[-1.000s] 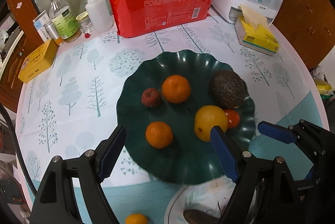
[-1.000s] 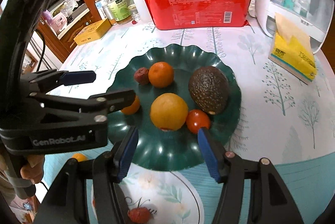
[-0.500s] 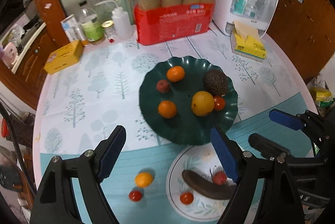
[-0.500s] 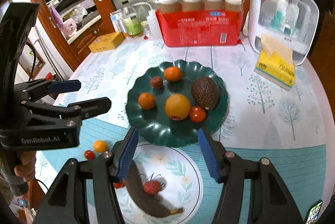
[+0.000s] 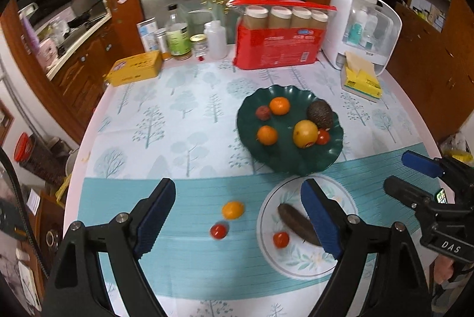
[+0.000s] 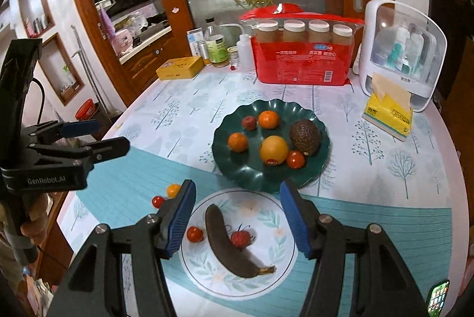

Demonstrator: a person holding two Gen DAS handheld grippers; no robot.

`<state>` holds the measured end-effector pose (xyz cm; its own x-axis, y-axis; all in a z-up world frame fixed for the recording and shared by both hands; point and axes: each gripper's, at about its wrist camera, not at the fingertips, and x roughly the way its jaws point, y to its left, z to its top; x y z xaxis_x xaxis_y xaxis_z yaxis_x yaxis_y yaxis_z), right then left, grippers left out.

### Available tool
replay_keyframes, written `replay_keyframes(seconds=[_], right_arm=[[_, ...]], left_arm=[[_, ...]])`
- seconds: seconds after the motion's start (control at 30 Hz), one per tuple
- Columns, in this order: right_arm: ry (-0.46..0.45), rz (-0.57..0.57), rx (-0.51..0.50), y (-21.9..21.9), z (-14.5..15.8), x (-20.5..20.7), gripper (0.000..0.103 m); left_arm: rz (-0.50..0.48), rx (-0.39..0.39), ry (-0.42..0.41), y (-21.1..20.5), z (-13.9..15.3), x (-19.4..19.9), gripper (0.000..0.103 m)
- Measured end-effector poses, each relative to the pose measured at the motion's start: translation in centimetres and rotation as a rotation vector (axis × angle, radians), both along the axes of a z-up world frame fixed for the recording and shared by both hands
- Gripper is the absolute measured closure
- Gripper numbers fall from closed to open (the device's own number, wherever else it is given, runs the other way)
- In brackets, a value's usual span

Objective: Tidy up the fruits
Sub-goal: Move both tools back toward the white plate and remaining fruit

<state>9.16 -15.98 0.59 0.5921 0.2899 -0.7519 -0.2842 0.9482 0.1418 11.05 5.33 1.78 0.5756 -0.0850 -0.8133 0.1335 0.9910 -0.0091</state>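
**Fingers wide over the fruit**

Left gripper [image 5: 238,216] and right gripper [image 6: 237,217] both spread wide, gripping nothing. On the green plate [image 6: 237,171]: two tangerines, orange [image 6: 274,150], avocado [image 6: 304,137], tomato. At its 6 o'clock, on the white plate [image 6: 281,257]: blackened banana [image 6: 225,246]. Loose on the bench [image 5: 177,257] at 9 o'clock: small tangerine [image 5: 233,210].

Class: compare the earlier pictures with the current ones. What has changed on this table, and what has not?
Both grippers, left and right, pulled up and back from the green plate, jaws open and empty throughout. The white plate and two loose fruits came into view. The fruit itself stayed put.
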Motion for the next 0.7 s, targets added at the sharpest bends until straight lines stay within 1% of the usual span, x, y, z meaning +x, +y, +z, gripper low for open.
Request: replay_keyframes(seconds=[0.1,0.2,0.33,0.5,0.63,0.7], right_arm=[[0.001,0.017,-0.018,0.5,-0.6,-0.8,0.043],[0.015,0.035,-0.043,1.3,-1.9,-1.4,0.043],[0.018,0.061,-0.082,2.2,-3.6,-2.0,0.043],[0.047,0.109,-0.131,3.6,-6.1,-2.6,0.044],[0.093,0.156,-0.166,4.5,-8.5,-2.9,0.044],[0.118,0.17,-0.188,4.8,-9.8,-2.8,0.046]], left_arm=[[0.039,0.011,-0.007,1.4,-0.9,-1.4,0.016],[0.08,0.004,0.006,2.8,-2.4,-2.2,0.016],[0.136,-0.029,0.064,4.6,-5.6,-3.0,0.016],[0.182,-0.071,0.134,5.8,-9.5,-3.2,0.016],[0.196,-0.078,0.167,6.2,-12.2,-3.0,0.016],[0.2,-0.074,0.174,6.2,-13.0,-2.7,0.016]])
